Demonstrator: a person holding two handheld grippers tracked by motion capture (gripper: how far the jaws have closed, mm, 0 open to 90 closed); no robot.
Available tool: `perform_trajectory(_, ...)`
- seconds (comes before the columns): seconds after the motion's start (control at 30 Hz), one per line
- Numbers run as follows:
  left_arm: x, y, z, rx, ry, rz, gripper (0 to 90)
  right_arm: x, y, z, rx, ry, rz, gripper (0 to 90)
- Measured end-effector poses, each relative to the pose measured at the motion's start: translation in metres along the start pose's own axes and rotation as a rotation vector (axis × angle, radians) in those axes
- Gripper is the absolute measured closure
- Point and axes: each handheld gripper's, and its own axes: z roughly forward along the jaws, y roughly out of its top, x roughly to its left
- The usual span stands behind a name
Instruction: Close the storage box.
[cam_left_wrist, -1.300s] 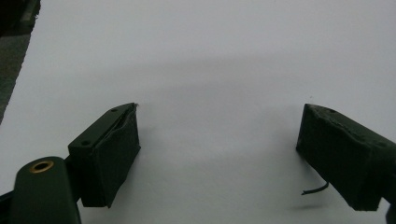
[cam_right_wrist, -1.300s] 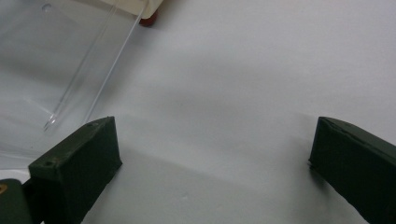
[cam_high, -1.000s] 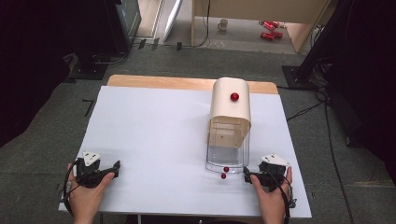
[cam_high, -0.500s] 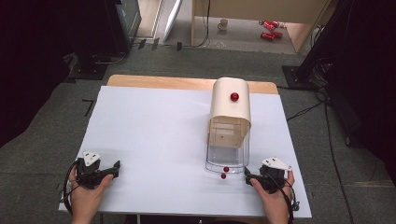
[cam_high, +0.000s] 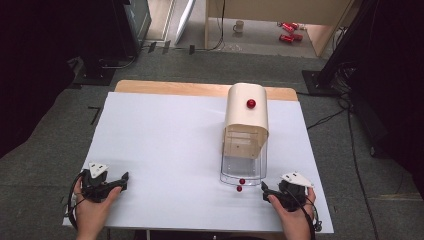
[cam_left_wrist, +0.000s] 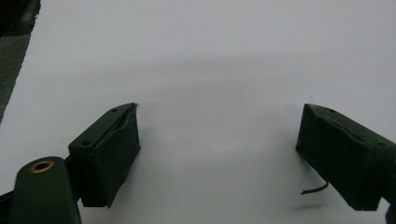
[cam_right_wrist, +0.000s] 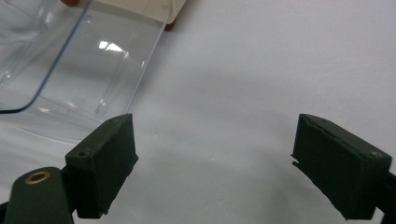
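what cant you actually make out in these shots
- Cream cabinet: its closed body hides the inside, high view.
- Clear drawer: cut off by the top and left edges, right gripper view.
- Small red piece on the table: too small to identify, high view.
- Floor clutter beyond the table: blurred, high view.

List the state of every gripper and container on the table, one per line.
Left hand-held gripper: open, empty, resting on the table.
Right hand-held gripper: open, empty, beside the clear drawer.
Clear drawer: pulled out of the cream box.
Cream box: upright, red knob on top.
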Motion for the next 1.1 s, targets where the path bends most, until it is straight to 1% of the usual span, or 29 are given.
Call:
perform_trajectory(0.07,0.0,0.0,0.0,0.0,0.0,0.0,13.3,0.001,0.001,-0.003,-0.007,-0.001,0.008,13.7)
perform_trajectory(0.1,0.0,0.0,0.0,0.002,0.0,0.002,13.3,0.003,0.002,-0.006,-0.017,-0.005,0.007,14.1)
perform_trajectory(0.17,0.0,0.0,0.0,0.002,0.0,0.002,13.3,0.004,0.003,-0.007,-0.02,-0.003,0.006,14.0)
perform_trajectory(0.2,0.0,0.0,0.0,0.002,0.0,0.002,13.3,0.005,0.004,-0.011,-0.026,0.0,0.008,14.2)
perform_trajectory(0.33,0.0,0.0,0.0,0.002,0.0,0.002,13.3,0.008,0.006,-0.015,-0.033,0.004,0.008,14.2)
perform_trajectory(0.4,0.0,0.0,0.0,0.002,0.0,0.002,13.3,0.009,0.007,-0.02,-0.041,-0.005,-0.004,14.4)
perform_trajectory(0.6,0.0,0.0,0.0,0.0,0.001,0.001,13.3,0.013,0.009,-0.027,-0.049,0.002,0.0,14.4)
perform_trajectory(0.7,0.0,0.0,0.0,0.0,0.001,0.0,13.3,0.016,0.011,-0.033,-0.061,0.015,0.0,14.8)
perform_trajectory(0.87,0.0,0.0,0.0,0.002,0.001,0.003,13.3,0.02,0.013,-0.038,-0.071,0.024,0.0,15.3)
perform_trajectory(0.9,0.0,0.0,0.0,0.0,0.001,0.001,13.3,0.023,0.014,-0.041,-0.076,0.036,0.001,15.7)
perform_trajectory(1.0,0.0,0.0,0.0,0.002,0.001,0.003,13.3,0.025,0.014,-0.043,-0.084,0.048,-0.001,15.9)
perform_trajectory(1.1,0.0,0.0,0.0,0.0,0.0,0.0,13.3,0.031,0.016,-0.047,-0.092,0.067,-0.002,16.2)
